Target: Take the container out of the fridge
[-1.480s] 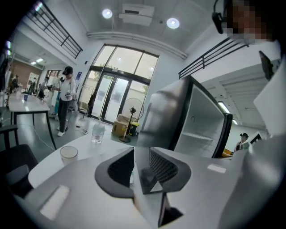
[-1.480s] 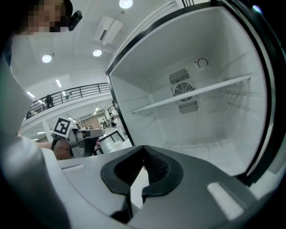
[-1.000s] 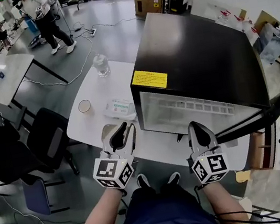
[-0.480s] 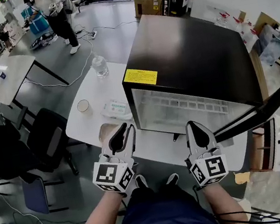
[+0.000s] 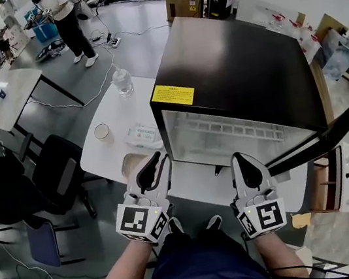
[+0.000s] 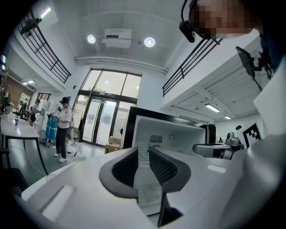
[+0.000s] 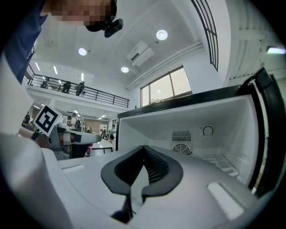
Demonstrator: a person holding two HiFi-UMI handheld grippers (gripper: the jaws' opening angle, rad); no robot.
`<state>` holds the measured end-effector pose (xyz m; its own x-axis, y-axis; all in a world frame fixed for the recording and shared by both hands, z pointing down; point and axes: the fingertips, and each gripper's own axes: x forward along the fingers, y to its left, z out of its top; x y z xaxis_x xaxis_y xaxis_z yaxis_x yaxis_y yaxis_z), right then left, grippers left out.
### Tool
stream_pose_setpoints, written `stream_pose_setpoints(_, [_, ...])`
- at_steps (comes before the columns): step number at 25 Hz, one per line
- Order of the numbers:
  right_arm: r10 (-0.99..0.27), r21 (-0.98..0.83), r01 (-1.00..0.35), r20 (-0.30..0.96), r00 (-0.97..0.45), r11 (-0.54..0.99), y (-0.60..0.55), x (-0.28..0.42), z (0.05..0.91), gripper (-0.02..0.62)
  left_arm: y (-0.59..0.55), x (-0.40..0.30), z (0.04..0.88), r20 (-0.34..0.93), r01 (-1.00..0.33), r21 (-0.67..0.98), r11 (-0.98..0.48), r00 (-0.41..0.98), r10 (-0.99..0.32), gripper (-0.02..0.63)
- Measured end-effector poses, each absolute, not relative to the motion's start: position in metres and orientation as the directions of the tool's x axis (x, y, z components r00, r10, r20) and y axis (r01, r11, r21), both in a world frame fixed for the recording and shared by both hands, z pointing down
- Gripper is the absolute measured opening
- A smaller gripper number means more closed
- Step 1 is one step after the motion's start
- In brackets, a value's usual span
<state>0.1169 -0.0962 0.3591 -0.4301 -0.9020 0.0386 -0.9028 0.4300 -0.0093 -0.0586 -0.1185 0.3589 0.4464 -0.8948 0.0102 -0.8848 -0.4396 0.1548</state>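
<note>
Container: cannot be made out inside the white compartment in any view.
Fridge (image 5: 234, 59): black, standing on the table (image 5: 108, 107), its door (image 5: 323, 134) swung open to the right; a wire shelf shows inside.
Left gripper (image 5: 159, 161): in front of the open fridge, fingers slightly apart, nothing between them.
Right gripper (image 5: 240, 157): beside it, facing the compartment, fingers closed tip to tip, empty.
Table items: a cup (image 5: 102, 132), a wipes pack (image 5: 142, 136) and a bottle (image 5: 122, 81), left of the fridge.

No words can be read anywhere. The yellow sticker (image 5: 173, 94) on top of the fridge (image 5: 235, 69) has print; it is too small to read.
</note>
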Motion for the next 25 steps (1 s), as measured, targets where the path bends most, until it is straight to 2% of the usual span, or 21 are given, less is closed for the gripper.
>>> stream_pose_setpoints(25, [-0.892, -0.028, -0.893, 0.042, -0.45, 0.449, -0.1053, 0.1168, 0.3615, 0.006, -0.1263, -0.0554, 0.3643, 0.025, -0.881, 0.153, -0.449, 0.457, -0.889, 0.08])
